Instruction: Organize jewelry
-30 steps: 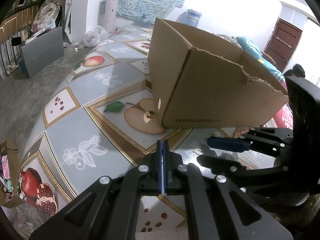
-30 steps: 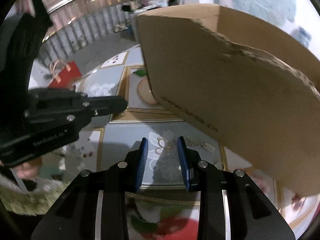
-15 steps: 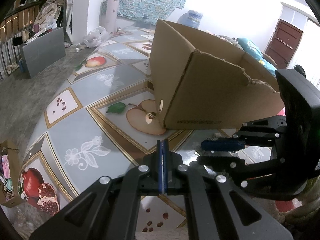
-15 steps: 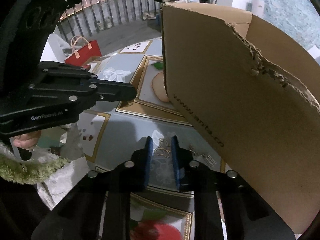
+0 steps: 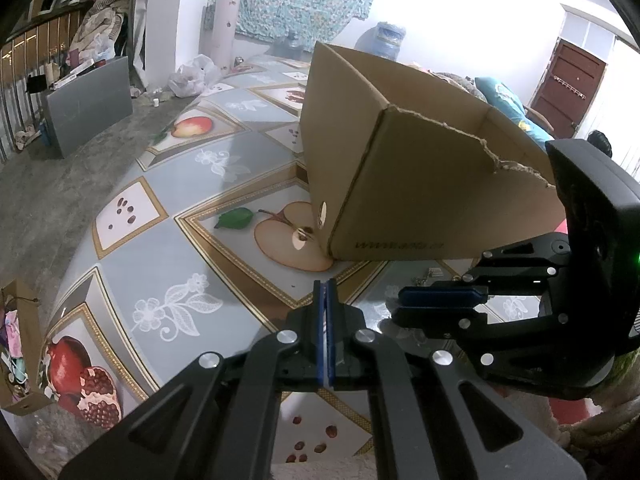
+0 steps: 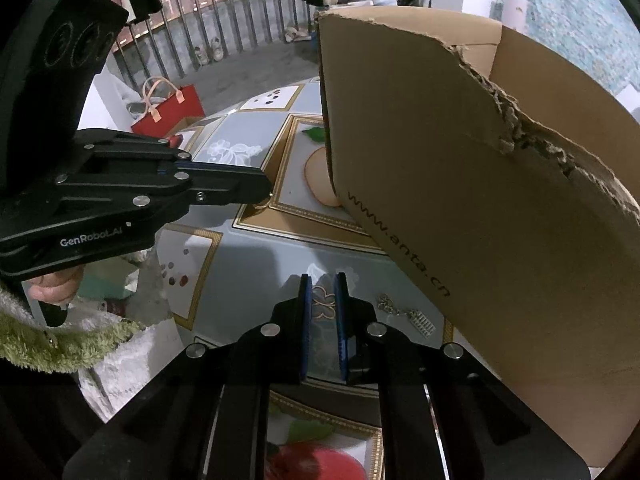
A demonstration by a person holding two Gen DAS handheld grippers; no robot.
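Note:
A gold ring earring (image 6: pixel 323 307) lies on the tablecloth between the pads of my right gripper (image 6: pixel 323 285), whose jaws are narrowed around it with a small gap on each side. A silver chain with a rectangular pendant (image 6: pixel 412 317) lies just right of it, and shows in the left wrist view (image 5: pixel 429 275). My left gripper (image 5: pixel 325 285) is shut and empty, hovering above the table left of the right gripper (image 5: pixel 404 302). It also shows from the side in the right wrist view (image 6: pixel 264 188).
A large open cardboard box (image 5: pixel 420 184) with a torn rim stands on the fruit-patterned tablecloth (image 5: pixel 168 280), close behind the jewelry (image 6: pixel 480 200). A red bag (image 6: pixel 172 112) sits on the floor beyond the table edge.
My right gripper has moved down over the gold earring and its jaws have narrowed around it. My left gripper has stayed shut and nearly still.

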